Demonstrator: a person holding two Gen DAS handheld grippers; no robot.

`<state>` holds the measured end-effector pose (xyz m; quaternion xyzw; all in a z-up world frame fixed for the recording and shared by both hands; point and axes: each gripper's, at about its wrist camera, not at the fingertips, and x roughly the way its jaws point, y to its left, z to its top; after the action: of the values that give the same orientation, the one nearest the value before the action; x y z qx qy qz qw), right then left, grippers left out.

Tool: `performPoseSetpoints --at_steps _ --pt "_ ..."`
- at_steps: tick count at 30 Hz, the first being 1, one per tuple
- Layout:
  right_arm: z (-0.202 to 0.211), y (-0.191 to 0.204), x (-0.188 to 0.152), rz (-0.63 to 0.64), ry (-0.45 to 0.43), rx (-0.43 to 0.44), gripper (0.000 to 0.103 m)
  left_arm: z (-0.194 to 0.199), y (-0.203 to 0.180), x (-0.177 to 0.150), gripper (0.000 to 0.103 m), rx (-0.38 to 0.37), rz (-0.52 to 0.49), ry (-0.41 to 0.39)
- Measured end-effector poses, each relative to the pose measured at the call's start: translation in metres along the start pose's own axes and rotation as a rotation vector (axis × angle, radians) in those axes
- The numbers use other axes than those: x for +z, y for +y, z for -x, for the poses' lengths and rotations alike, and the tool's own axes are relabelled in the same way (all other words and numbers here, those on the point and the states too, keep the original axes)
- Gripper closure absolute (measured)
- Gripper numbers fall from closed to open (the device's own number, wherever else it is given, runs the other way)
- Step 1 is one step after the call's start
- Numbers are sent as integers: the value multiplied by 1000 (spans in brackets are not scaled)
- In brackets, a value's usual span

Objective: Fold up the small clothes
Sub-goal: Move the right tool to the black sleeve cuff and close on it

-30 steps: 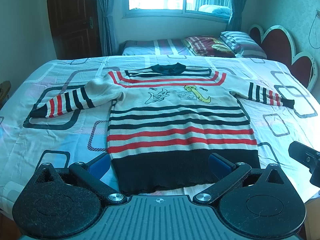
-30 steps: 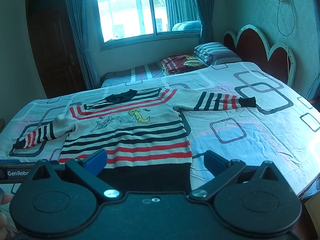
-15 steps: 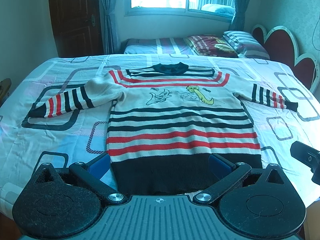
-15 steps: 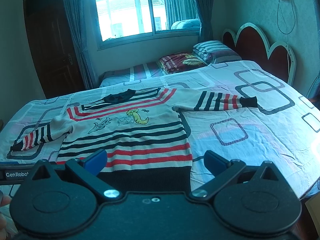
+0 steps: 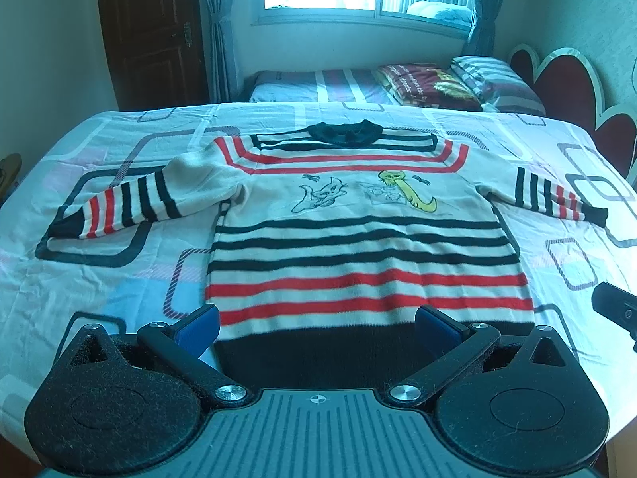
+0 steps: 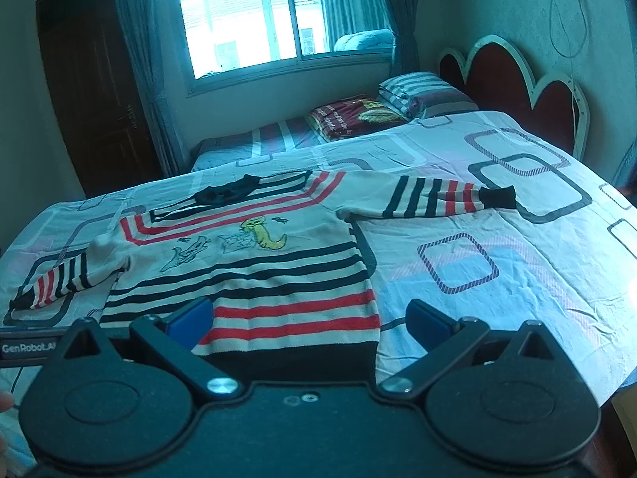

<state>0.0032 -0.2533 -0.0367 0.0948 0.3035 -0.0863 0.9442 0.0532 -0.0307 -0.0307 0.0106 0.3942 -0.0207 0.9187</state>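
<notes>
Left claw (image 5: 316, 320) spread wide, right claw (image 6: 308, 318) likewise, both empty, poised over dark hem of striped sweater (image 5: 358, 231); sweater flat on bed (image 5: 99, 271), sleeves out, ready for folding.

The left tongs (image 5: 316, 320) are spread wide, the two blue-padded fingers (image 5: 197, 324) held well apart with nothing between them. They sit level and point toward the far side of the scene. The right tongs (image 6: 308, 318) are spread just as wide and grip nothing, their blue fingers (image 6: 428, 320) angled a little toward the far left. In the left wrist view, a dark part of the right tongs shows at the right edge. In the right wrist view, a fingertip of the person's hand (image 6: 4, 402) shows at the near left edge.
</notes>
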Motion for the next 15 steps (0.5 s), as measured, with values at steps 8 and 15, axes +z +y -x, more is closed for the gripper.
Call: performPoseSetpoints --at_steps 8,15 --pt "-52 -36 22 -70 14 -43 6 -48 -19 34 0 -13 8 8" --pt "-114 -75 51 -143 60 -76 22 -101 -50 67 0 -20 -1 33"
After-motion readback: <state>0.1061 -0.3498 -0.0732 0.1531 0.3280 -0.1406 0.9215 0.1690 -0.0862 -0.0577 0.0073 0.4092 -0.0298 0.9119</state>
